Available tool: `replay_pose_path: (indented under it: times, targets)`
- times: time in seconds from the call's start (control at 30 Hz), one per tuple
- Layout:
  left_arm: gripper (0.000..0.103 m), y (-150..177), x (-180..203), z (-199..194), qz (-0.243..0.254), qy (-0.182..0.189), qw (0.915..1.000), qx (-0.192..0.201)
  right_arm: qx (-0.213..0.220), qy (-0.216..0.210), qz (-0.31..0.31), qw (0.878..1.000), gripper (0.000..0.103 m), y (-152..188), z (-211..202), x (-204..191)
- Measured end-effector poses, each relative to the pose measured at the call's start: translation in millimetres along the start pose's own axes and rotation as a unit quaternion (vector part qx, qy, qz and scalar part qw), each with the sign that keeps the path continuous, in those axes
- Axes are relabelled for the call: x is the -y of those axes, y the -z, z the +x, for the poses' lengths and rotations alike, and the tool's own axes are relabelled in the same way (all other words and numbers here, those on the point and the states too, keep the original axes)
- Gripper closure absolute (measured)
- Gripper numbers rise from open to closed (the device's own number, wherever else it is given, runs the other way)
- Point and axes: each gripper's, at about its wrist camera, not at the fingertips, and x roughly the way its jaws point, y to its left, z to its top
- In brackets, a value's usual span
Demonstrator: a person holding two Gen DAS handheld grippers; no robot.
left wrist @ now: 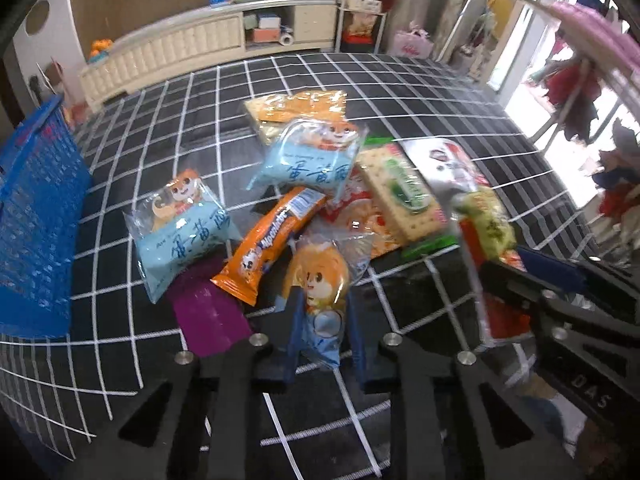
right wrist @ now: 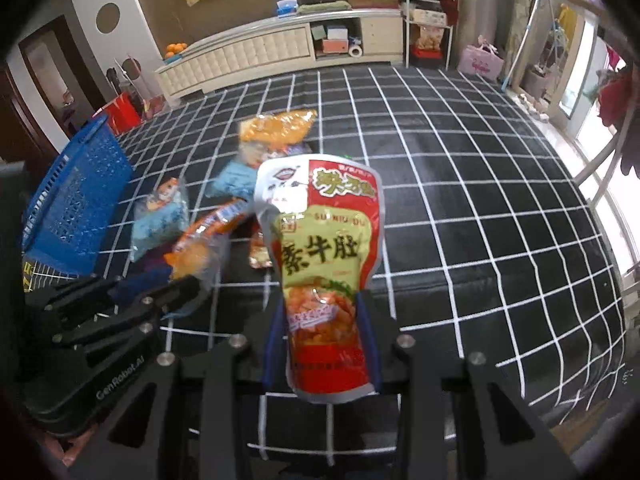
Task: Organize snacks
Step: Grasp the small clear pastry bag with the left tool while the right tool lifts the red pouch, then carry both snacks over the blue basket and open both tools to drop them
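Left gripper (left wrist: 320,316) clamped on orange cartoon-squirrel plastic packet (left wrist: 318,276), right gripper (right wrist: 322,332) on red-yellow foil pouch (right wrist: 320,248); blue perforated plastic basket (left wrist: 32,216) lies left, nearer left hand.

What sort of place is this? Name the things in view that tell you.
Probably a home living room: a cream low cabinet along the far wall, a clothes drying rack by the bright window, and snack packets on a black grid-patterned cloth beside a blue plastic basket.
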Motion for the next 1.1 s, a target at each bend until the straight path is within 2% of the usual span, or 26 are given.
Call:
replay_pose_path:
  times: [0.3,0.77,0.97,1.1]
  targets:
    - [0.086,12.3,-32.8,-34.1,-0.011,0.031,0.9992,0.023,0.022,0.009,-0.018,1.000,0.064,-3.8,-33.7,-33.4]
    - [0.086,3.7,-94.2,-136.4,-0.024,0.012,0.9942,0.104,0.071,-0.014,-0.044,0.996,0.064,-36.8,-78.6,-101.7]
    - [0.086,-1.8,-138.1,-180.2,-0.046,-0.007,0.9898,0.135,0.080,-0.040,-0.067,0.994,0.064,-53.2,-85.3,-144.5]
    - [0.086,-4.8,-166.7,-194.1,-0.060,-0.016,0.9877,0.144,0.084,-0.052,-0.087,0.991,0.064,-59.7,-82.6,-175.3]
